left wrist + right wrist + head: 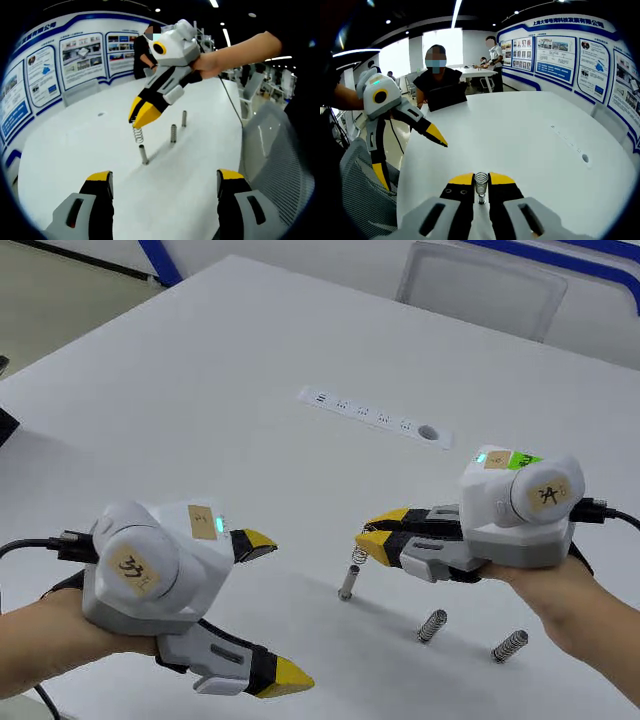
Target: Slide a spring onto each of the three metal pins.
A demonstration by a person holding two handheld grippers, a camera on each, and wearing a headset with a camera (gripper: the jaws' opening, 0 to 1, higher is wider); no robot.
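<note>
Spring [357, 556] number three is hanging upright between the yellow tips of the right gripper [368, 532], whose jaws are closing on its upper coils. Its lower end is hovering just above the top of a bare metal pin [347, 584] and is not yet sliding over it. In the right gripper view, the spring [481, 184] is sitting squarely in the narrow gap between the two jaws. In the left gripper view, the same spring [138, 134] is dangling under the right gripper [142, 114], and the bare pin [144, 155] is standing upright just below it.

Two more pins are standing in a row beside the bare one, each already wearing a spring: the middle pin [431, 625] and the end pin [509, 645]. All three are standing on the near part of the white worktop [200, 390], well apart from the power strip [375, 417] lying toward the far edge.

Left gripper [278, 610] is hovering over the near left of the worktop, its jaws spreading wide and holding nothing. Its yellow-tipped fingers [100, 176] are framing the pins from a distance. A grey chair [480, 285] is standing behind the far edge.
</note>
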